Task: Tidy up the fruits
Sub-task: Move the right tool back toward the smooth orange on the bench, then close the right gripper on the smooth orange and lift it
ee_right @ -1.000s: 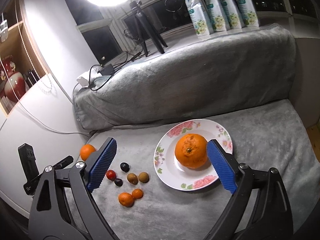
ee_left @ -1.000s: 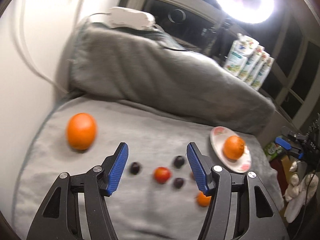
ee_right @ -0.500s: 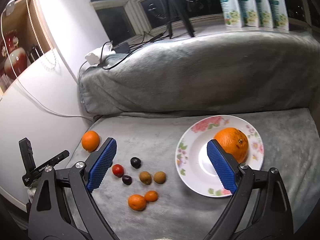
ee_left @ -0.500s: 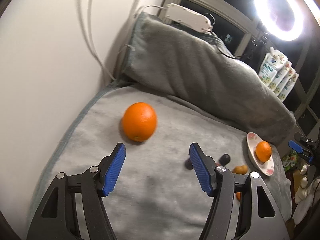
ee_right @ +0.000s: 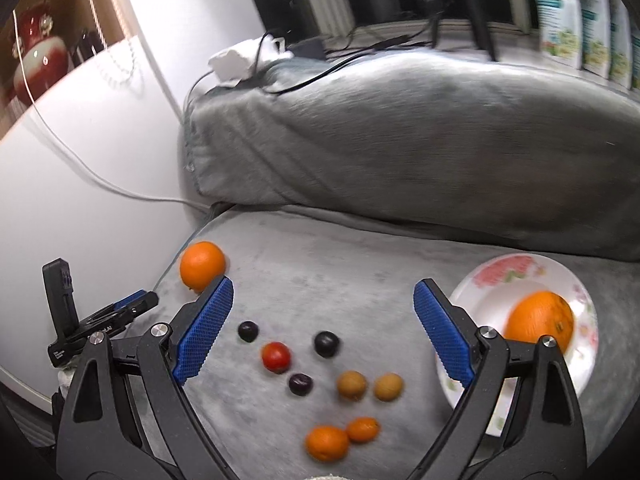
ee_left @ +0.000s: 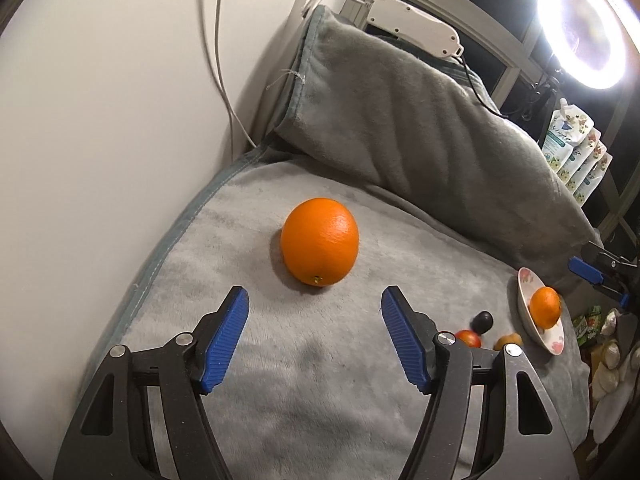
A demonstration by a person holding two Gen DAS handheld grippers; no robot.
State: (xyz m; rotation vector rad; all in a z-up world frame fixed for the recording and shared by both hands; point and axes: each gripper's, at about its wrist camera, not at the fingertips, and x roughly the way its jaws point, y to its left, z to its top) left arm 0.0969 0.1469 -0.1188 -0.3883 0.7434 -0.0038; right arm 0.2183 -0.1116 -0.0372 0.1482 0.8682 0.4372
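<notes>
A large orange (ee_left: 319, 241) lies on the grey blanket near the wall, just ahead of my open, empty left gripper (ee_left: 315, 302); it also shows in the right wrist view (ee_right: 202, 266). A floral plate (ee_right: 500, 284) holds another orange (ee_right: 540, 322) at the right. My right gripper (ee_right: 323, 296) is open and empty above the small fruits: a red one (ee_right: 276, 356), three dark ones (ee_right: 326, 343), two brown ones (ee_right: 351, 385) and two small oranges (ee_right: 326, 443). The plate (ee_left: 525, 312) shows at the left wrist view's right edge.
A white wall (ee_left: 100, 140) with a cable borders the blanket's left edge. A grey-covered backrest (ee_right: 400, 140) rises behind, with a power strip (ee_left: 412, 34) on top. A ring light (ee_left: 580, 24) and pouches (ee_left: 572, 148) stand by the window.
My left gripper has swung left and closer to the large orange, now centred before its jaws. My right gripper has shifted left from the plate to above the small fruits.
</notes>
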